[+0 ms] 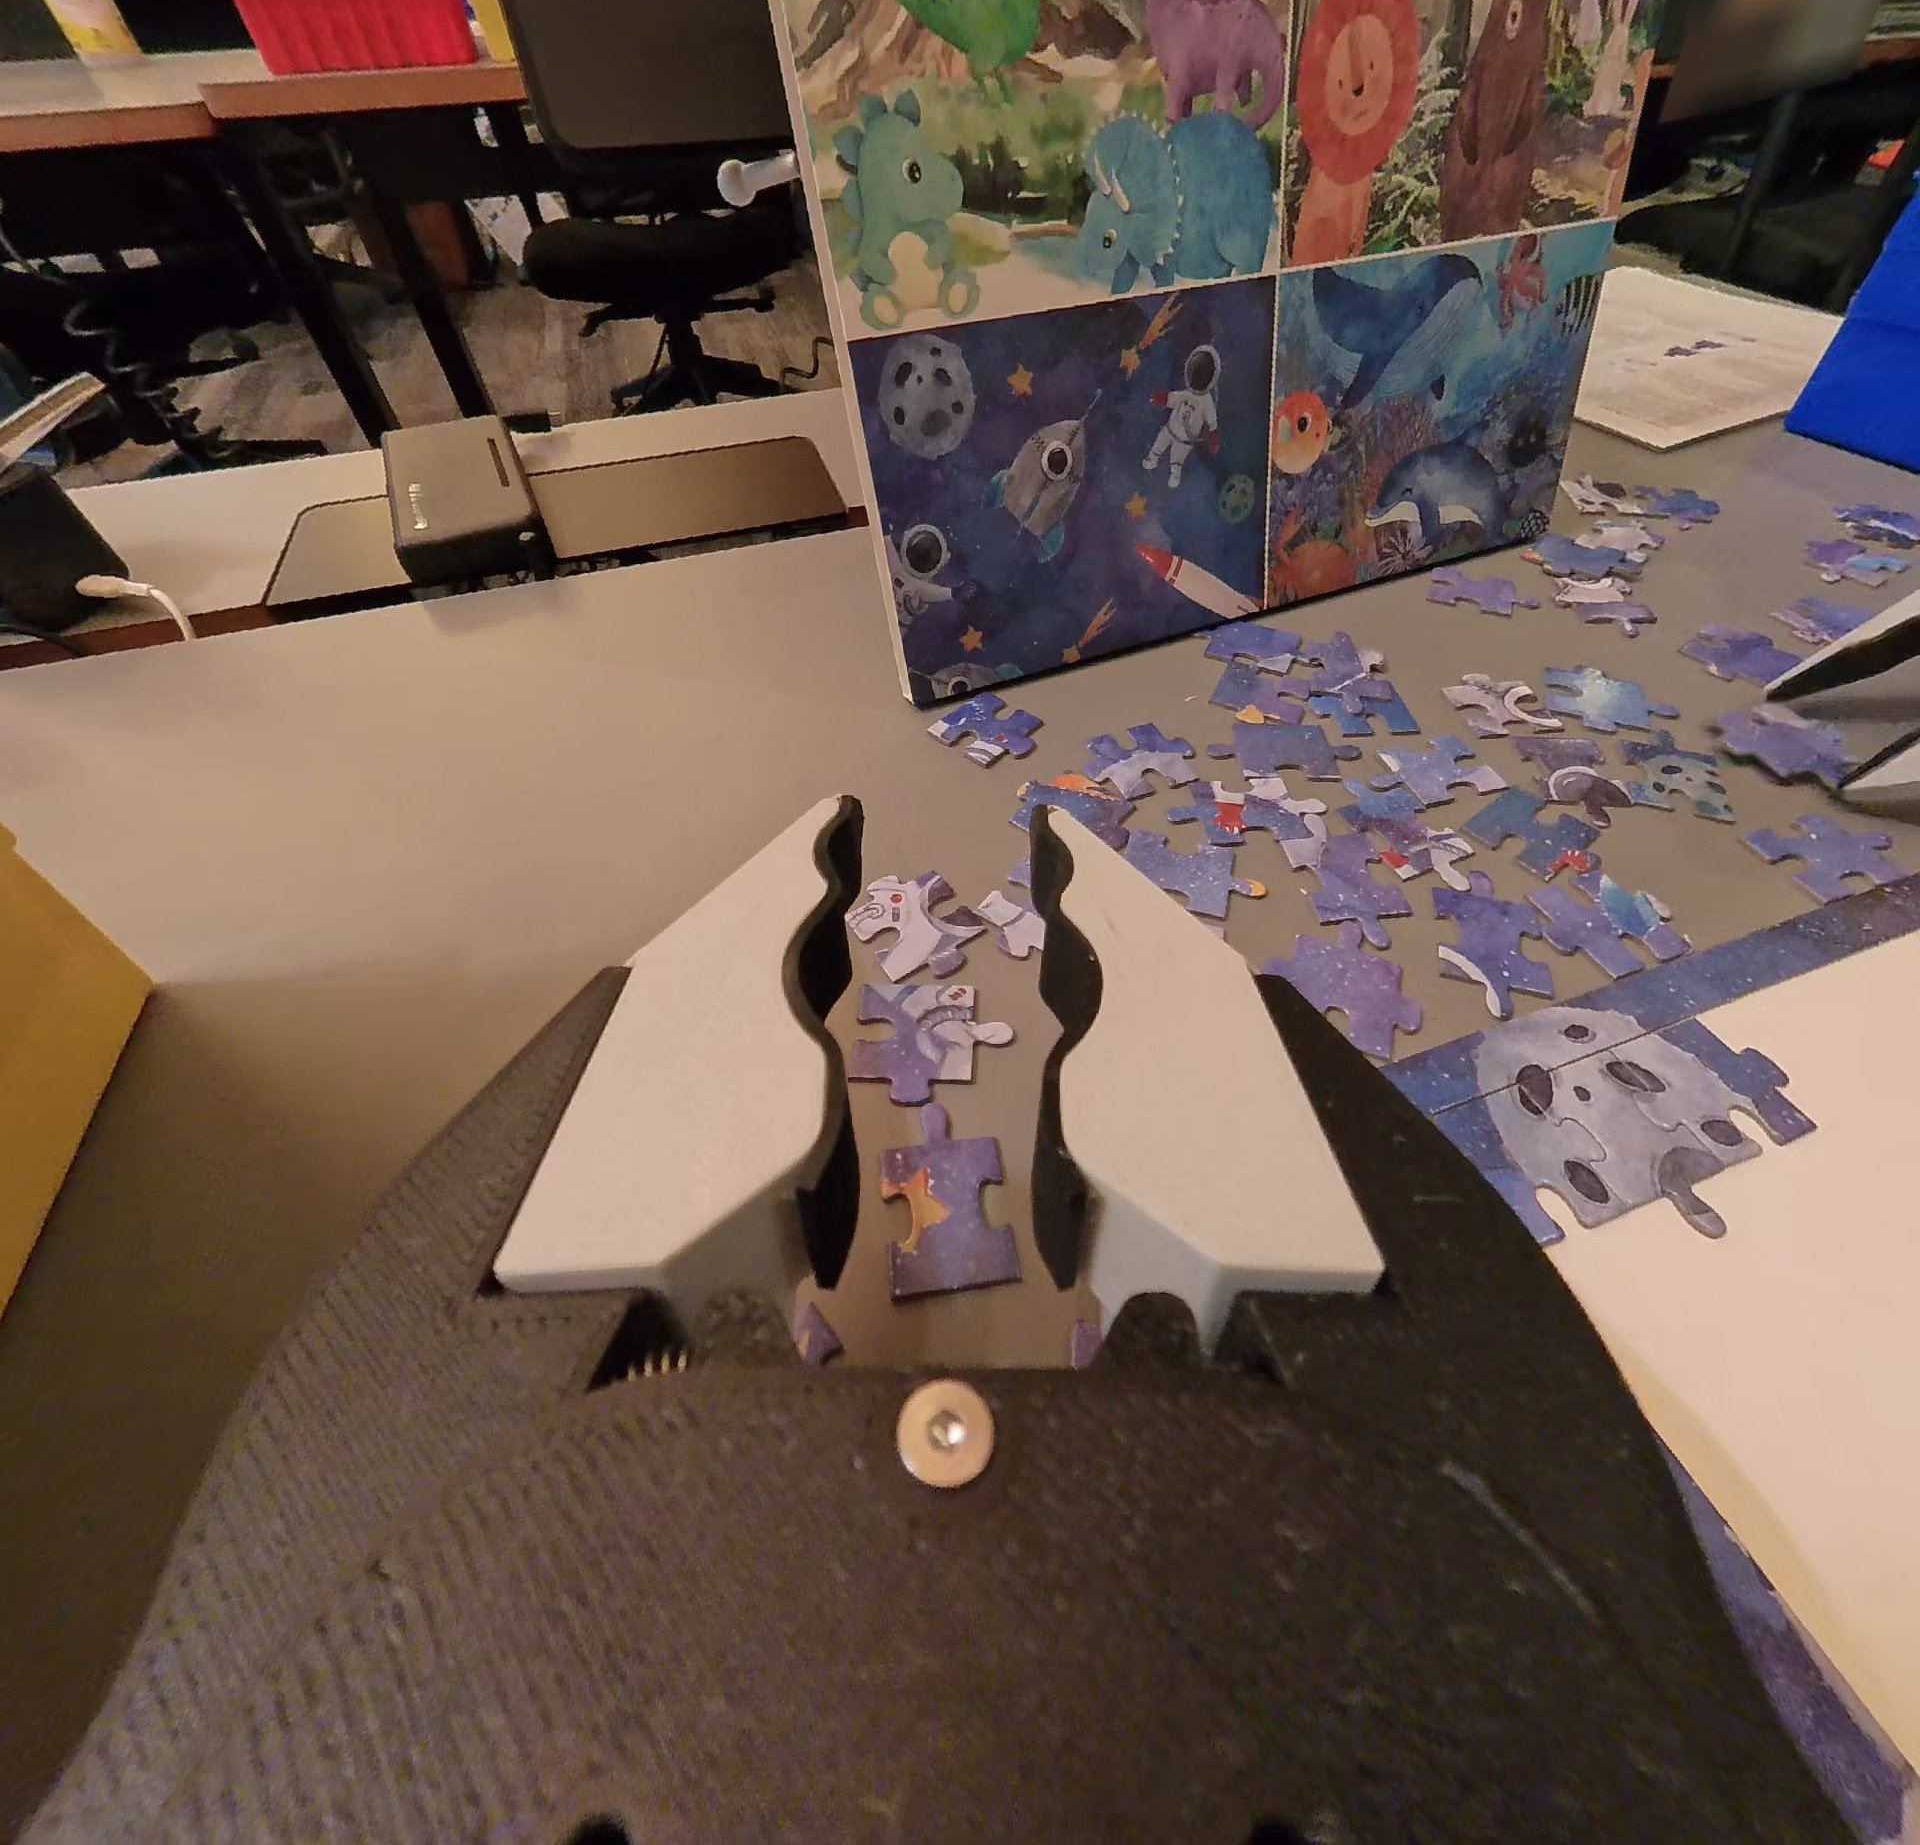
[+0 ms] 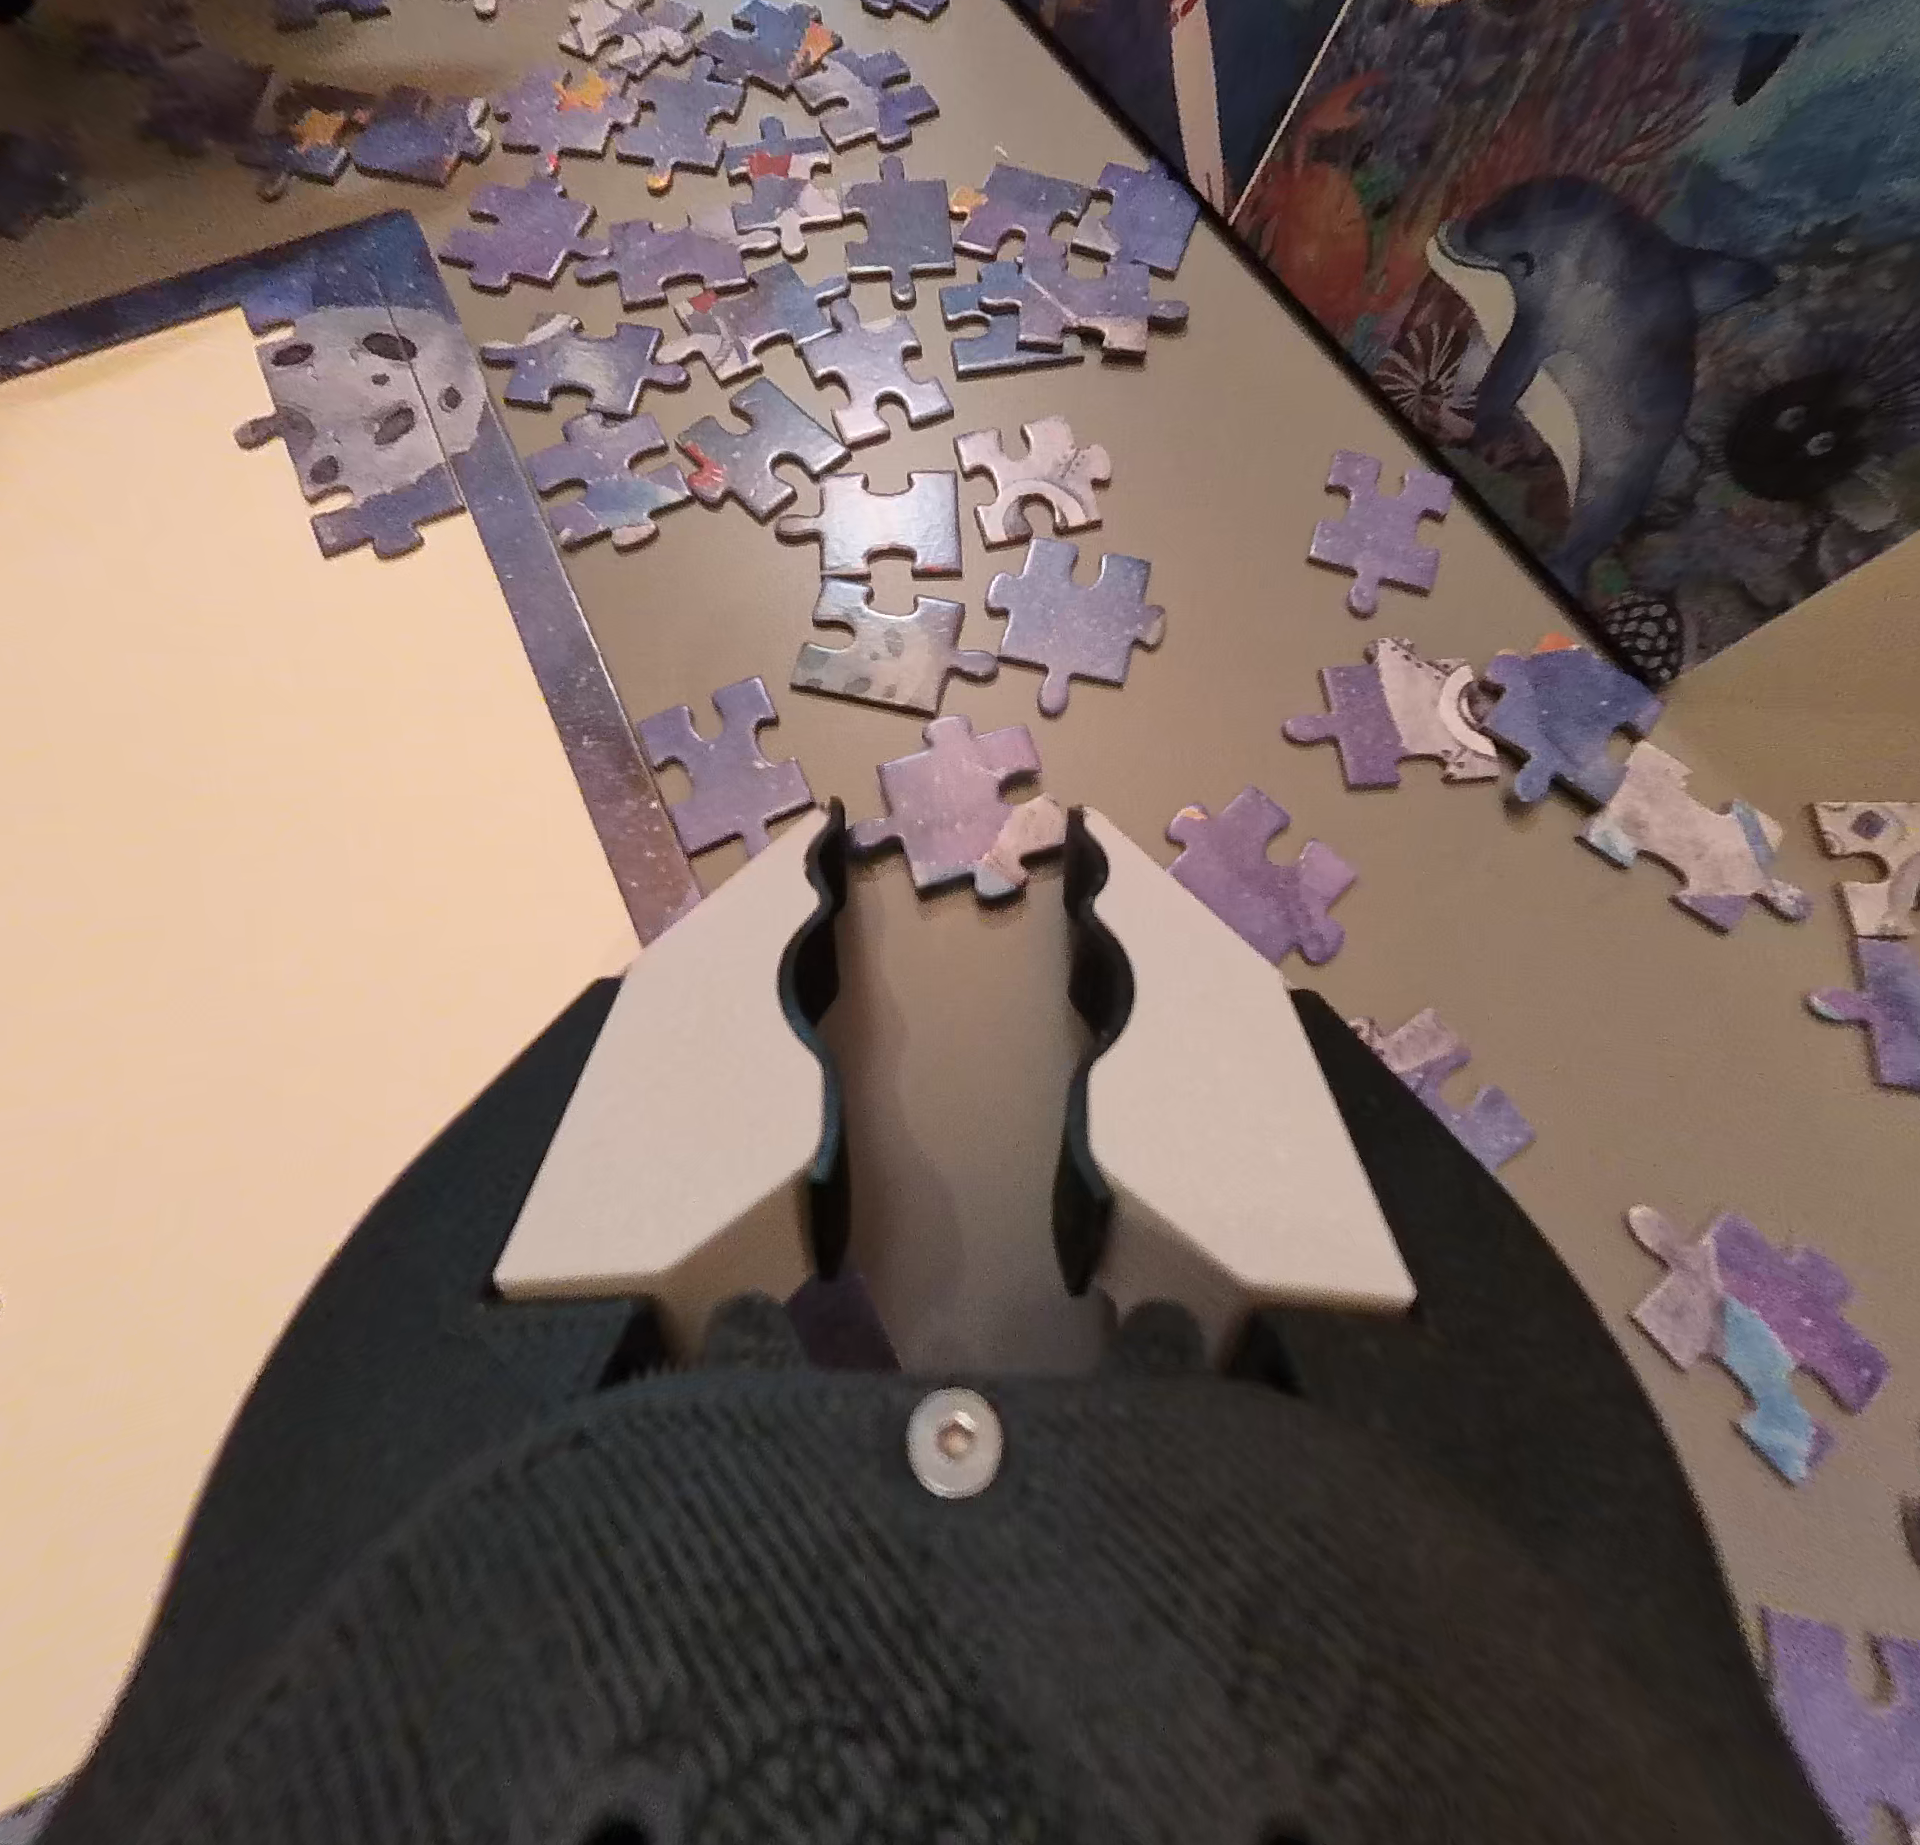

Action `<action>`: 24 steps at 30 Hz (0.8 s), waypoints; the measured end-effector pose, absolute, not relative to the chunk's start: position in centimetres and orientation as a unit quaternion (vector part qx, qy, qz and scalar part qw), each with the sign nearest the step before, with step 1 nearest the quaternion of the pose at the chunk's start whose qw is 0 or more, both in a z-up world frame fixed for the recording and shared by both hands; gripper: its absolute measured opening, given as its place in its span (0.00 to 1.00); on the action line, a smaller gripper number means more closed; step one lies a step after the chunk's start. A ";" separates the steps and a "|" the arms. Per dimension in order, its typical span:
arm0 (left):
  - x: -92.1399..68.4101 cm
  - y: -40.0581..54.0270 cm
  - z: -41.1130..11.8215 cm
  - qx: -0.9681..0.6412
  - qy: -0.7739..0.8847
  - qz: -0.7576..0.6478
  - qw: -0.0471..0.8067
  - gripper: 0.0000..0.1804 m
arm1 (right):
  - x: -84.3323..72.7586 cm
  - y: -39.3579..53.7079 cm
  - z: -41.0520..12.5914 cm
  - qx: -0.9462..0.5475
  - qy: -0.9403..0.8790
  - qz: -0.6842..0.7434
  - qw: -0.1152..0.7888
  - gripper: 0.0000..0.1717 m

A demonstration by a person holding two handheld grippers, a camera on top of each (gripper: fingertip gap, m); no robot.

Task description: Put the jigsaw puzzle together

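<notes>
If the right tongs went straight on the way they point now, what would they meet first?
Most likely the purple puzzle piece lying between the open tips of the right tongs; how high they hover above the table is unclear.

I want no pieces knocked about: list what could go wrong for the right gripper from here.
1. The right gripper stands open with a purple piece between its fingertips; it lies flat on the table, so closing may only slide it.
2. Neighbour pieces and lie close on both sides and could get nudged.
3. The frame edge lies beside the left finger and could get bumped.
</notes>
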State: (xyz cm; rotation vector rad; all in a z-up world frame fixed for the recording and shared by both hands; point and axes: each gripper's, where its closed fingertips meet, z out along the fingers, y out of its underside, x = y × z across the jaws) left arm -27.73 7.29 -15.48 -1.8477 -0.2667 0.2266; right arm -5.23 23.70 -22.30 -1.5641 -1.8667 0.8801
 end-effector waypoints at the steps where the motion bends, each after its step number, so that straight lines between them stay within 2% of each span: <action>1: -27.7 7.3 -15.5 -0.794 -0.114 0.097 0.589 0.17 | -5.3 23.6 -22.1 -0.581 -0.691 0.333 0.273 0.24; 9: -27.7 7.3 -15.6 -0.795 -0.113 0.098 0.588 0.17 | -5.5 22.6 -20.0 -0.568 -0.675 0.374 0.288 0.24; 10: -27.7 7.3 -15.6 -0.795 -0.113 0.098 0.588 0.17 | -5.6 22.3 -19.6 -0.564 -0.673 0.379 0.292 0.19; 12: -27.6 7.3 -15.6 -0.796 -0.113 0.097 0.587 0.17 | -5.8 21.5 -18.8 -0.554 -0.673 0.388 0.298 0.17; 17: -27.6 7.4 -15.7 -0.797 -0.111 0.097 0.586 0.17 | -6.2 19.1 -18.0 -0.534 -0.693 0.378 0.304 0.18; 24: -27.5 7.4 -15.5 -0.795 -0.111 0.093 0.589 0.17 | -5.1 22.8 -19.5 -0.583 -0.665 0.351 0.309 0.22</action>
